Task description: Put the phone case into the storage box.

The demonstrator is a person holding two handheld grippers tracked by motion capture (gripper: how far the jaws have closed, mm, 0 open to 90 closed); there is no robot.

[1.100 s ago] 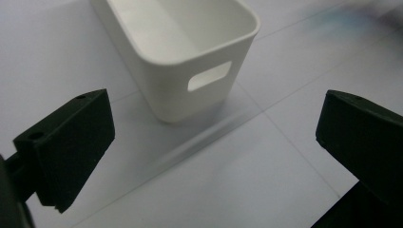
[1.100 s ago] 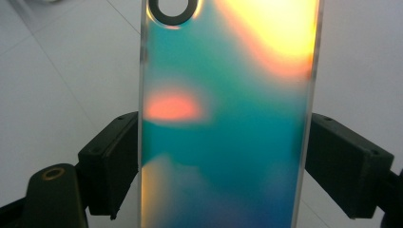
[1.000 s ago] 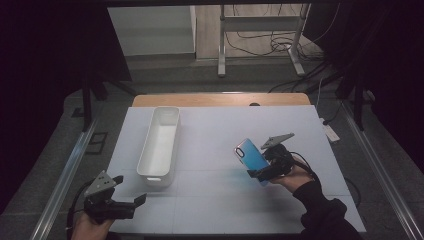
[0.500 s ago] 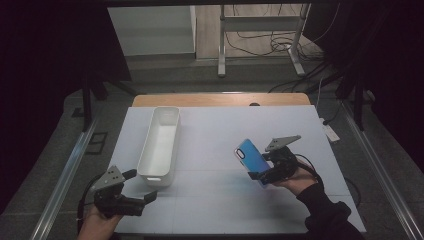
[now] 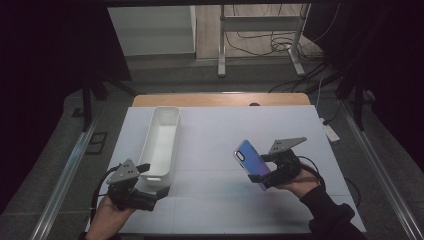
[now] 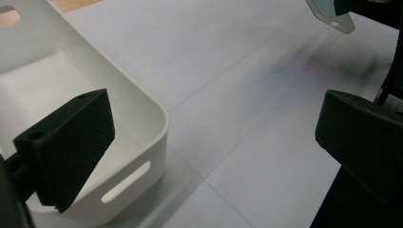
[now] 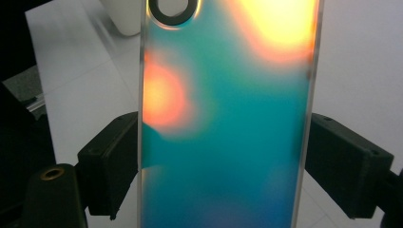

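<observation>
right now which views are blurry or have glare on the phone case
Right gripper view: the phone case sits very close, soft, with orange and yellow glare patches on teal. Left gripper view: the table smears toward the far side, the white bin rim stays fairly sharp. High view: dark surroundings, lit table, case reads blue.
</observation>
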